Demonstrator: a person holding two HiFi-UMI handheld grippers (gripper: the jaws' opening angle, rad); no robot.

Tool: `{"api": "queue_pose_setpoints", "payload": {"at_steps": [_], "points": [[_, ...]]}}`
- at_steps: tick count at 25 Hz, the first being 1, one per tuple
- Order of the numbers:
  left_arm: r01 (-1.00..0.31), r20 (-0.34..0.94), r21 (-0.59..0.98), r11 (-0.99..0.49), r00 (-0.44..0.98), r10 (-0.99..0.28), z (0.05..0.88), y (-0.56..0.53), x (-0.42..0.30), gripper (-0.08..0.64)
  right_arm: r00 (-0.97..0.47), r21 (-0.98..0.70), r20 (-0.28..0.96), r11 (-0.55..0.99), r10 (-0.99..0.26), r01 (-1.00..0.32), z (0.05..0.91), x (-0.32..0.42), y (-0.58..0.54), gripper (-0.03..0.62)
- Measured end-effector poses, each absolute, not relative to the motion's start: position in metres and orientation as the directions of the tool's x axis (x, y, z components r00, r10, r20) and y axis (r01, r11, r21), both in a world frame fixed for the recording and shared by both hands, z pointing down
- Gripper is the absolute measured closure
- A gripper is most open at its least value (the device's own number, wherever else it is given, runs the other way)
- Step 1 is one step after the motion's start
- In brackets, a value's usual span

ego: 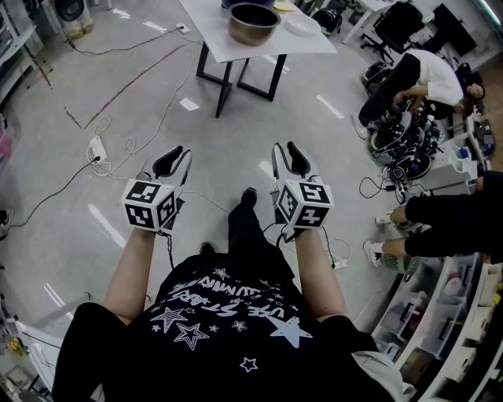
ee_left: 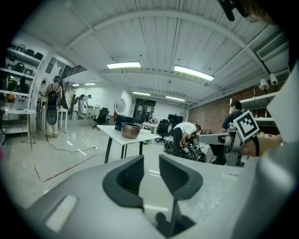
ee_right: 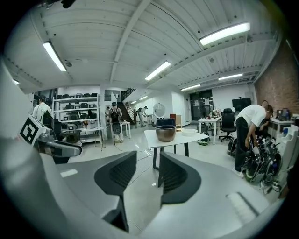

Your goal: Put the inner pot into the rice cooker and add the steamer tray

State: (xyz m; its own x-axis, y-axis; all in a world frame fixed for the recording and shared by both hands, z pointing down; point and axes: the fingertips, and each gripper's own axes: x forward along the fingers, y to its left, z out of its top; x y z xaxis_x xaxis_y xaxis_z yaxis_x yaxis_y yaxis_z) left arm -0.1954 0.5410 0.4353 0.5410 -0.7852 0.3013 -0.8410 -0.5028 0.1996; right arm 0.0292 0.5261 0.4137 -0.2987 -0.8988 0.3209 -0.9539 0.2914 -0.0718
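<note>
Bronze inner pot, upright, on white table

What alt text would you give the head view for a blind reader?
A person looking down holds the left gripper and the right gripper, both open and empty, above a grey floor. Ahead, an inner pot sits on a white table.

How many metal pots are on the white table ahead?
1: the metal pot stands on the white table, left of a white dish in the right gripper view. A dark object behind it could hide another.
</note>
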Motion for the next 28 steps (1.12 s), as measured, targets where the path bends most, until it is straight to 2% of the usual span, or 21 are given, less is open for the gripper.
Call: {"api": "queue_pose_setpoints", "payload": {"at_steps": [1, 2, 5, 8, 17, 28], "points": [[-0.841, 0.3, 0.195, -0.505, 0.542, -0.786, 0.435, 0.537, -0.194, 0.419, -0.309, -0.079, 0.327, 0.3, -0.893, -0.951, 0.416, 0.029, 0.522, 0.388], [-0.839, 0.304, 0.193, -0.509, 0.544, -0.782, 0.437, 0.533, -0.192, 0.357, -0.317, -0.087, 0.336, 0.306, -0.887, -0.948, 0.42, 0.029, 0.518, 0.355], [-0.832, 0.327, 0.2, -0.518, 0.555, -0.765, 0.446, 0.521, -0.184, 0.24, -0.335, -0.113, 0.361, 0.315, -0.87, -0.942, 0.433, 0.032, 0.5, 0.285], [-0.844, 0.34, 0.2, -0.498, 0.536, -0.773, 0.455, 0.499, -0.179, 0.178, -0.351, -0.133, 0.377, 0.325, -0.857, -0.936, 0.444, 0.037, 0.473, 0.238], [-0.882, 0.355, 0.157, -0.444, 0.47, -0.808, 0.46, 0.382, -0.161, 0.124, -0.386, -0.199, 0.372, 0.333, -0.844, -0.922, 0.463, 0.071, 0.349, 0.201], [-0.926, 0.34, 0.175, -0.333, 0.375, -0.863, 0.441, 0.234, -0.114, 0.121, -0.463, -0.234, 0.371, 0.402, -0.805, -0.885, 0.454, 0.128, 0.185, 0.195]]}}
